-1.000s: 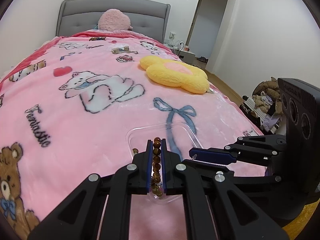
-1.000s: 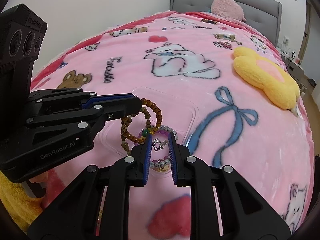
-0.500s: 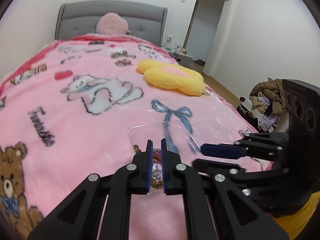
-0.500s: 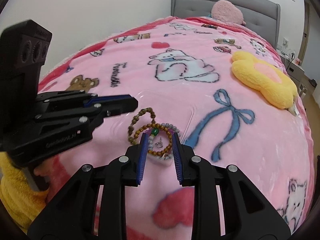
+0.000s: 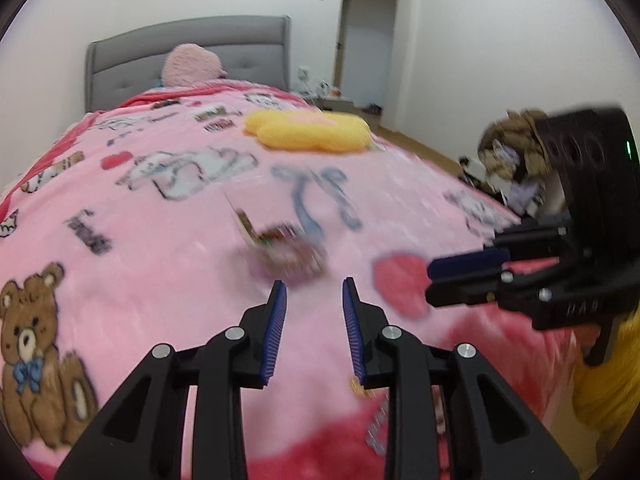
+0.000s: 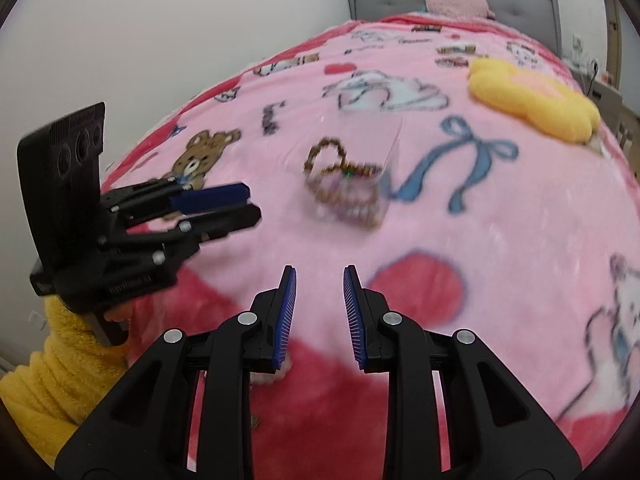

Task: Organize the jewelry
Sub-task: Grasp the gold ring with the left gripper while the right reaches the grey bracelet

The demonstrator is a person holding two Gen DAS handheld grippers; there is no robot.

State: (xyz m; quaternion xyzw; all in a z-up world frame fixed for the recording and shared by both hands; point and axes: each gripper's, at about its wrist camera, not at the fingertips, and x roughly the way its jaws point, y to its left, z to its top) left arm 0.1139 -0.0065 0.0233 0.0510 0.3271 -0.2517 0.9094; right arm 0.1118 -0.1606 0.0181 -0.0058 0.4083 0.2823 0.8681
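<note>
A clear plastic tray lies on the pink blanket and holds brown bead bracelets and other beaded jewelry, blurred by motion. It also shows in the left wrist view. My left gripper is open and empty, pulled back from the tray toward the bed's near edge; it also shows in the right wrist view. My right gripper is open and empty, also back from the tray; in the left wrist view it sits at the right.
A yellow flower cushion lies farther up the bed, a pink plush by the grey headboard. A pile of clothes sits on the floor at the right. A small gold item lies near the left gripper.
My left gripper let go of the brown bead bracelet, which now lies in the tray. Both grippers opened wider and drew back from the tray toward the bed's near edge.
</note>
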